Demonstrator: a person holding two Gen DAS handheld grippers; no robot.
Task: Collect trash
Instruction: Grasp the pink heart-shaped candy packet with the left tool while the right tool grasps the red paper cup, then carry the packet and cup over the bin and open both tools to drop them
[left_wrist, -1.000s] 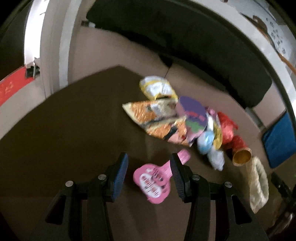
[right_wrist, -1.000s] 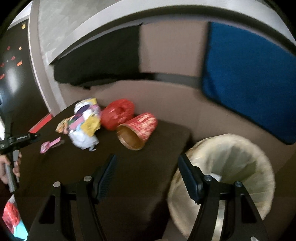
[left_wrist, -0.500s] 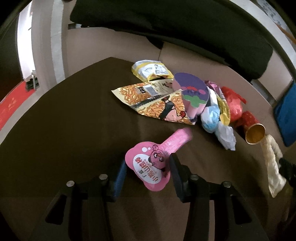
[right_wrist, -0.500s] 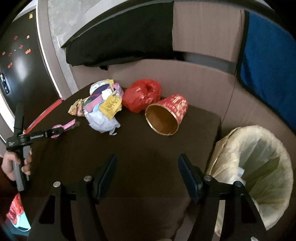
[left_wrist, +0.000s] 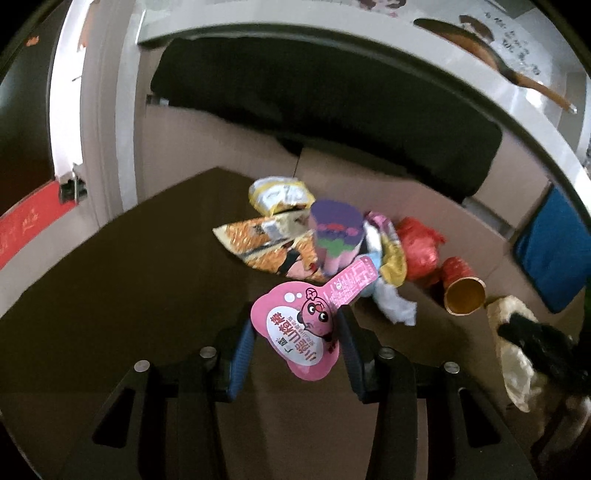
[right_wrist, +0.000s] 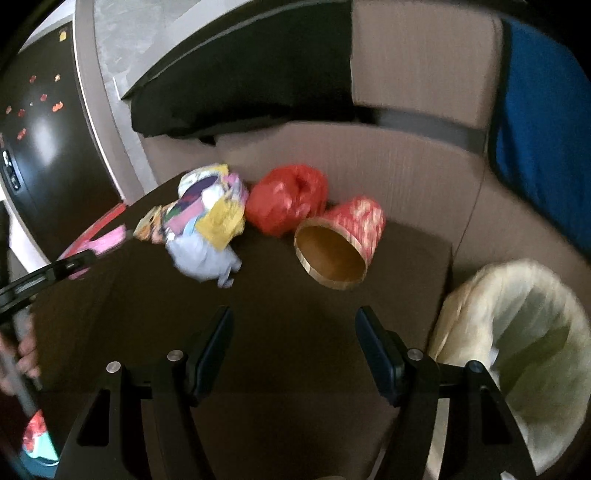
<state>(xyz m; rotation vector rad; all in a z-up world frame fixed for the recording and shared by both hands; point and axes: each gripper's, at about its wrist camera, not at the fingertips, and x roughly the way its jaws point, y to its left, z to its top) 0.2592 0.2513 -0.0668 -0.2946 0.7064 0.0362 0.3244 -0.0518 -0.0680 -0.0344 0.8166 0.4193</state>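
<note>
My left gripper (left_wrist: 295, 332) is shut on a pink cartoon wrapper (left_wrist: 306, 325) and holds it above the dark brown table (left_wrist: 129, 277). Beyond it lies a pile of trash: orange snack bags (left_wrist: 266, 247), a yellow-white packet (left_wrist: 280, 194), a purple pouch (left_wrist: 336, 229), a crumpled white tissue (left_wrist: 395, 302), a red plastic bag (left_wrist: 417, 247) and a tipped red paper cup (left_wrist: 461, 291). My right gripper (right_wrist: 295, 347) is open and empty over the table, short of the cup (right_wrist: 340, 243) and the tissue (right_wrist: 203, 258). The lined trash bin (right_wrist: 524, 332) stands to its right.
A beige sofa (right_wrist: 406, 162) with a black cushion (left_wrist: 332, 110) and a blue cushion (right_wrist: 543, 122) runs behind the table. The bin also shows in the left wrist view (left_wrist: 513, 350) at the table's right edge. The left gripper's handle and a hand (right_wrist: 22, 350) show at the right wrist view's left.
My left gripper closed on the pink wrapper and lifted it off the table. My right gripper swung left, away from the bin and toward the cup, and stayed open.
</note>
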